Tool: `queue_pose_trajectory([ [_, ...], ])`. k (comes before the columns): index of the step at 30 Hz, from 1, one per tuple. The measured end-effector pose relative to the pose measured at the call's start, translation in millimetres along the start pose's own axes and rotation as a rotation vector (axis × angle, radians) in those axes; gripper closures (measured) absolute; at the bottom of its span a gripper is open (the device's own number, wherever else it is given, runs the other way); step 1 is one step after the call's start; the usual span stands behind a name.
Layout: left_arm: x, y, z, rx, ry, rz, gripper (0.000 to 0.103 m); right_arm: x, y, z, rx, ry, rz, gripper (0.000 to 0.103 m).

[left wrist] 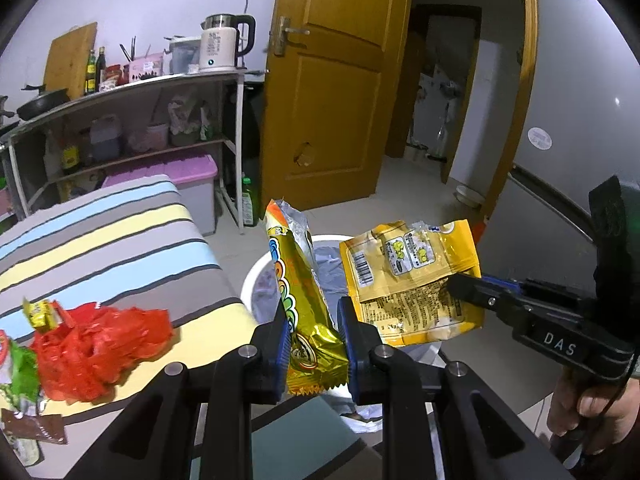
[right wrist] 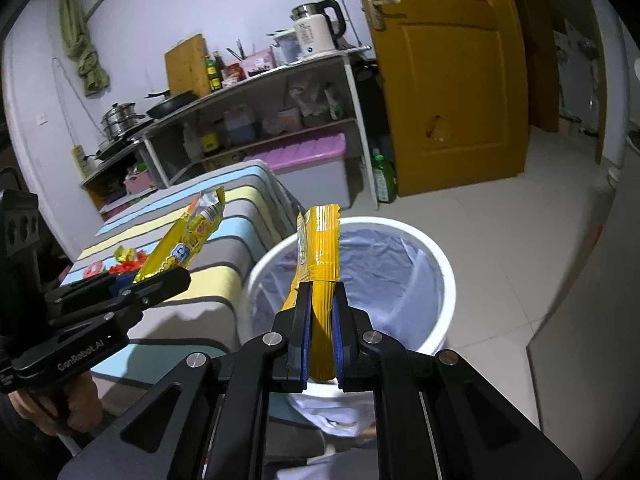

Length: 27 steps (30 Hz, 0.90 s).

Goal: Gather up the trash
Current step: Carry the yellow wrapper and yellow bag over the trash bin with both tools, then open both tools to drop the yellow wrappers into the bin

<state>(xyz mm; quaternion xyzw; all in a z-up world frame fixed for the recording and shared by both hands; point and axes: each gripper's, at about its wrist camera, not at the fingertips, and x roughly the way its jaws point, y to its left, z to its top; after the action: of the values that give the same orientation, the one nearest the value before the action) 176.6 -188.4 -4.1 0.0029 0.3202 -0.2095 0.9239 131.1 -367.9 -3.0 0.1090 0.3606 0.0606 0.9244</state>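
Two grippers up in the air, each with a piece of trash, both by a white bin.

Left gripper (left wrist: 316, 344): clamped on a long gold snack wrapper (left wrist: 302, 292). Blue pads (left wrist: 283, 344) pressed on its lower part from both sides. Wrapper standing almost upright, open torn end at the top, leaning a little to the left. Seen from the right wrist, same wrapper (right wrist: 188, 240) sticking up over the edge of the striped cloth.

Right gripper (right wrist: 318, 332): squeezed tight on a flat yellow bag (right wrist: 318, 256). Seen edge-on from its own camera, thin and tall between the blue pads. From the left wrist, yellow bag (left wrist: 416, 280) shown wide, with a barcode, small print and a crumpled top, pinched at its right side by the black fingers (left wrist: 472, 292).

White bin (right wrist: 444, 280): round, lined with a pale grey bag, standing on the tiled floor just beside the striped cloth. Yellow bag hanging right over the open mouth of the bin. Gold wrapper near the rim of the bin (left wrist: 250, 280), between bin and cloth.

More trash on the striped cloth (left wrist: 120, 240): a crumpled red plastic bag (left wrist: 100, 352), a small yellow packet (left wrist: 42, 312) touching its top, a green wrapper (left wrist: 22, 372) at the left, a brown packet (left wrist: 34, 428) below.

Behind: a shelf with a kettle (left wrist: 224, 46), a pink-lidded box (left wrist: 180, 172), a yellow-brown door (left wrist: 340, 80). A hand (left wrist: 592, 412) on the right gripper's handle.
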Motion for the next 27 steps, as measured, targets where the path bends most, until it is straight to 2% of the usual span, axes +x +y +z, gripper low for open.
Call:
queue_pose_trajectory([
  [12, 35.3, -7.1, 1.6, 0.019, 0.061, -0.029, 0.08, 33.2, -22.8, -5.1, 0.031, 0.078, -0.053, 0.09],
  [15, 42.5, -3.8, 0.9, 0.008, 0.075, -0.031, 0.072, 38.8, -25.1, -7.7, 0.026, 0.091, -0.062, 0.087],
  [19, 44.8, 0.0, -0.9, -0.009, 0.08, -0.033, 0.071, 40.2, -27.2, -9.6, 0.025, 0.09, -0.06, 0.073],
  [27, 28.3, 5.1, 0.1, -0.023, 0.043, -0.04, 0.071, 27.8, -16.5, -6.9, -0.007, 0.06, -0.05, 0.072],
])
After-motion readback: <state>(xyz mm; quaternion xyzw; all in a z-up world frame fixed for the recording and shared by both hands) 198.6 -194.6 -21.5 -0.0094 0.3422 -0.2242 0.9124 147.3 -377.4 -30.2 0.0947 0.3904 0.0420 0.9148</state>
